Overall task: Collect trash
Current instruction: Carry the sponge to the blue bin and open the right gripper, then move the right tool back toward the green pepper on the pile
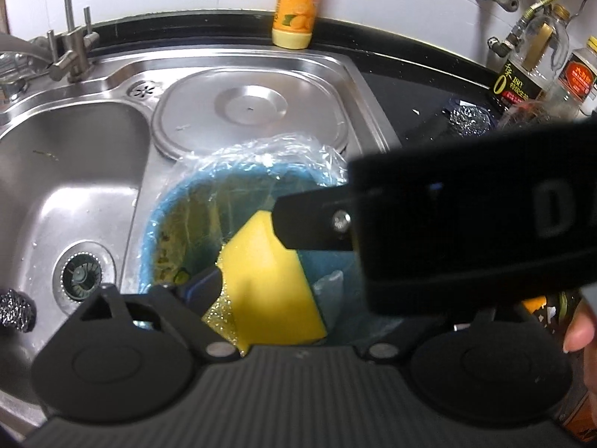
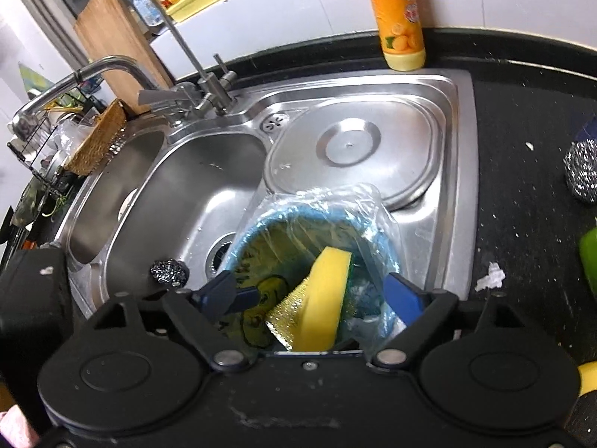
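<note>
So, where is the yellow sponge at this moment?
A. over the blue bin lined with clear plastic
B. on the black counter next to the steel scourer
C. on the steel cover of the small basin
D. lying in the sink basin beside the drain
A: the yellow sponge sits over the opening of the blue bin, between the right gripper fingers.

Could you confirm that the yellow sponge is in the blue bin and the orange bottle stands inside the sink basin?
Not quite: the orange bottle stands on the black counter behind the sink, as the right wrist view shows. The yellow sponge is in the blue bin.
</note>
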Demonstrator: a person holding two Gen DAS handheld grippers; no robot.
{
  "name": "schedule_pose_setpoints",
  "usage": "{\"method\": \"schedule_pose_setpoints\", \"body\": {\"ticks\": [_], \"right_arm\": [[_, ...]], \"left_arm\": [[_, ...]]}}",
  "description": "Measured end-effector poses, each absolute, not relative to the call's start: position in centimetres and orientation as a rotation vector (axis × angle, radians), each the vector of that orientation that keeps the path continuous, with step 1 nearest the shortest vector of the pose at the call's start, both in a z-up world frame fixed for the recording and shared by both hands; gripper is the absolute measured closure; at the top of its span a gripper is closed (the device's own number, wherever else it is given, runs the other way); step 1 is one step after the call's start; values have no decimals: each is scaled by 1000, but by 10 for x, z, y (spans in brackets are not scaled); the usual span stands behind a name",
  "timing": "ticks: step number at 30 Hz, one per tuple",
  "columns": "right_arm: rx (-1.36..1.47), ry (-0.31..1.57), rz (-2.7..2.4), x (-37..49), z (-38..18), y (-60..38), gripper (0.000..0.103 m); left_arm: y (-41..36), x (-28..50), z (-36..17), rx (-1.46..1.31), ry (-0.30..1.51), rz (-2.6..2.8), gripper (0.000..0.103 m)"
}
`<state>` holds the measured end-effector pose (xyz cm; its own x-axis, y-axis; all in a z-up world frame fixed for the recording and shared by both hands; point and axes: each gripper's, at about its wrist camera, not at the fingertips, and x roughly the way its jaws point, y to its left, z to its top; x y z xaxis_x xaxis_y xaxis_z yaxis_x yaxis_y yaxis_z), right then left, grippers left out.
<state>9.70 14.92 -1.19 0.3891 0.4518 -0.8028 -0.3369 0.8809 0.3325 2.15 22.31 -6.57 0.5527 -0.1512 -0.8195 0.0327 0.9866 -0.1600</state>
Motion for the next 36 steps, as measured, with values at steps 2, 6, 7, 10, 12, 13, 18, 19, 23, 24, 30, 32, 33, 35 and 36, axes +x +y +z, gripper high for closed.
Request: {"method": "schedule_pose_setpoints", "body": {"ticks": [2,6,7,10,12,13,18,19,23,24,30,32,33,35,36], "right_arm": [[110,1049,509,96,-9,152,7],[88,1049,518,94,-6,157,4],[85,1048,517,93,-6,158,1],[81,1044,518,91,-4,157,1],[82,1041,519,90,-2,155,0],[85,1039,518,90,-1,154,0],[101,1029,510,86,5,146,0],[107,1025,507,85,6,144,0],[138,1011,489,80,11,130,0],[145,1007,484,78,12,127,0],[182,980,446,69,19,98,0],[192,970,430,66,22,86,0],[198,964,421,65,24,79,0],[210,954,402,63,26,66,0],[216,951,394,62,27,60,0]], "left_arm": [[223,20,-65,-134,977,-103,6],[224,18,-62,-143,969,-96,2],[223,18,-61,-144,967,-94,1],[223,17,-58,-145,961,-90,0],[222,16,-55,-143,957,-87,0],[221,16,-53,-142,955,-84,0],[218,15,-43,-148,937,-83,0],[216,15,-40,-147,933,-83,0],[202,14,-29,-136,919,-99,0],[198,13,-27,-131,915,-106,0],[166,12,-16,-88,898,-159,0],[157,11,-14,-78,896,-175,0],[155,10,-15,-73,895,-184,0],[142,12,-15,-66,897,-200,0],[137,13,-16,-62,899,-208,0]]}}
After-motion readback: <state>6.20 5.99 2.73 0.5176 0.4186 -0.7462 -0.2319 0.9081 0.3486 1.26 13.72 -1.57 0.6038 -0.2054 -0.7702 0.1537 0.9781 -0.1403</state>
